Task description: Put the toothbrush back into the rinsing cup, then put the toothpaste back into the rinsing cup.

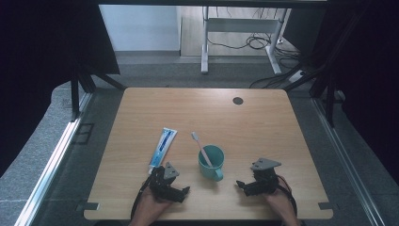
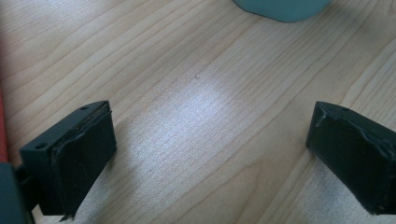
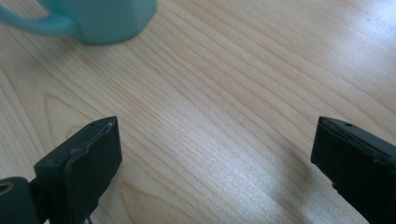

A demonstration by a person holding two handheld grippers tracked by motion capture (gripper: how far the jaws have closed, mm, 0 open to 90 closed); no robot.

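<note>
Around the teal cup [image 1: 211,162], near the front edge of the wooden table [image 1: 263,122]: toothpaste tube [image 1: 162,148] left of cup, toothbrush [image 1: 201,149] standing inside. Left gripper [image 1: 184,192] and right gripper [image 1: 240,184] flanking cup, jaws wide apart, empty. Best approached level, pinching the toothbrush handle above the rim.

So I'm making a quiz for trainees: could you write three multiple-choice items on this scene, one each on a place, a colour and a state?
1. Where is the toothbrush?
A. in the cup
B. flat on the table
C. in a tool

2. What colour is the cup?
A. red
B. teal
C. yellow

3. How does the left tool stand?
A. shut on the toothpaste
B. open
C. shut on the cup

Answers:
1 A: its handle leans out over the rim.
2 B: teal in the high view.
3 B: its jaws stand wide apart over bare table.
</note>
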